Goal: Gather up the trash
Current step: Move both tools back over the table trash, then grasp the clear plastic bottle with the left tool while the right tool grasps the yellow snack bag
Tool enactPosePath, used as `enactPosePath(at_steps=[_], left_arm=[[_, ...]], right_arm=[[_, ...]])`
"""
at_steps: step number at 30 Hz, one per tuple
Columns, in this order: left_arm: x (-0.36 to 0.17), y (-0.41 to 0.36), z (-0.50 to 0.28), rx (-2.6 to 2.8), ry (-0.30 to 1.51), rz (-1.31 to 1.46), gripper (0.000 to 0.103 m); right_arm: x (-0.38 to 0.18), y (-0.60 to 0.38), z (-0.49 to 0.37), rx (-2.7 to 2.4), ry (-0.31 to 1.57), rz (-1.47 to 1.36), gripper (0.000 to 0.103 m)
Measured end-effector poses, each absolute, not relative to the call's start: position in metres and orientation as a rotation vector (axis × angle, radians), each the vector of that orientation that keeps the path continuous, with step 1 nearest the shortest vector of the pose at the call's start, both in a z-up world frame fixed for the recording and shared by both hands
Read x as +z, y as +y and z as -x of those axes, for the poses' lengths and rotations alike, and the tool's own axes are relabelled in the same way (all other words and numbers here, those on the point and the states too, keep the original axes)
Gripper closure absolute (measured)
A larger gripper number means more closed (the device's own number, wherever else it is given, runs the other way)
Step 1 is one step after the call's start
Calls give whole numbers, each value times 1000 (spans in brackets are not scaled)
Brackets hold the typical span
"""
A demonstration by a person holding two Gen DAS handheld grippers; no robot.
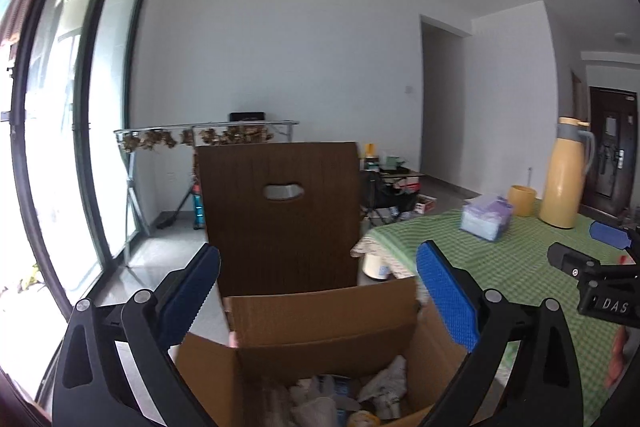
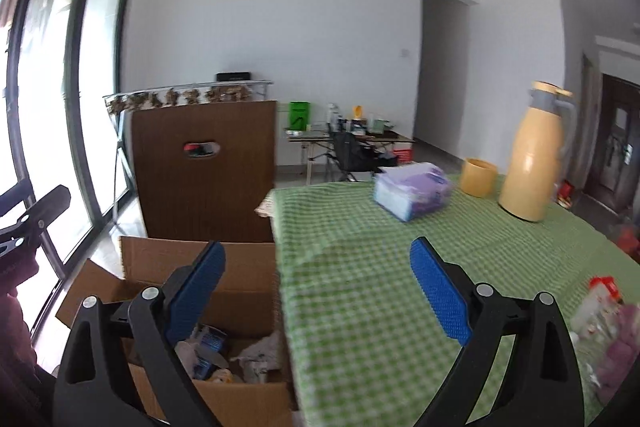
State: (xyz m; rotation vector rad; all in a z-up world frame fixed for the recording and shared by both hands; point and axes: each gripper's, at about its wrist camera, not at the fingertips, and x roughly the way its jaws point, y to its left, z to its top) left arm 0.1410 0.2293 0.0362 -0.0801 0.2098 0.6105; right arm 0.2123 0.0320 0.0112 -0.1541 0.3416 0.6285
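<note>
Left tongs (image 1: 318,293) stand released with nothing between the blue pads, poised above an open cardboard box (image 1: 320,327) that sits on the floor against the worktop (image 1: 520,267) edge. Crumpled paper and wrappers, the collected trash (image 1: 340,395), lie in the box bottom. A brown chair back (image 1: 280,211) rises just behind the box. Right tongs (image 2: 318,291) are likewise released and empty, straddling the box edge and the green checked cloth of the worktop. On the cloth: a tissue pack (image 2: 412,193), a yellow cup (image 2: 478,177) and a yellow thermos jug (image 2: 532,151) standing upright; blurred packaging (image 2: 604,323) lies near the right edge.
</note>
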Motion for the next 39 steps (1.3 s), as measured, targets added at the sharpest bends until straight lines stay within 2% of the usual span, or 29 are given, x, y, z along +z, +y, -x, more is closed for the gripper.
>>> enactPosePath(at_steps=[15, 21, 27, 30, 31, 32, 36, 39], left_arm=[[21, 37, -237, 126, 288, 65, 7], [-9, -44, -286, -104, 419, 53, 7], [-38, -126, -320, -185, 519, -170, 7], [-54, -156, -346, -194, 642, -263, 7], [-57, -161, -352, -189, 667, -278, 9], [-59, -162, -357, -191, 680, -279, 16], [-64, -165, -369, -193, 696, -255, 30], [-63, -162, -374, -185, 717, -239, 52]], right_arm=[[4, -226, -214, 63, 390, 5, 13], [-8, -314, -188, -129, 405, -46, 13], [-25, -363, -177, -187, 453, -154, 13], [-35, -368, -178, -184, 472, -173, 13], [-36, -370, -178, -179, 474, -179, 13], [-40, -371, -179, -169, 477, -187, 13], [-47, -364, -181, -164, 508, -172, 13], [-45, -355, -183, -157, 504, -143, 13]])
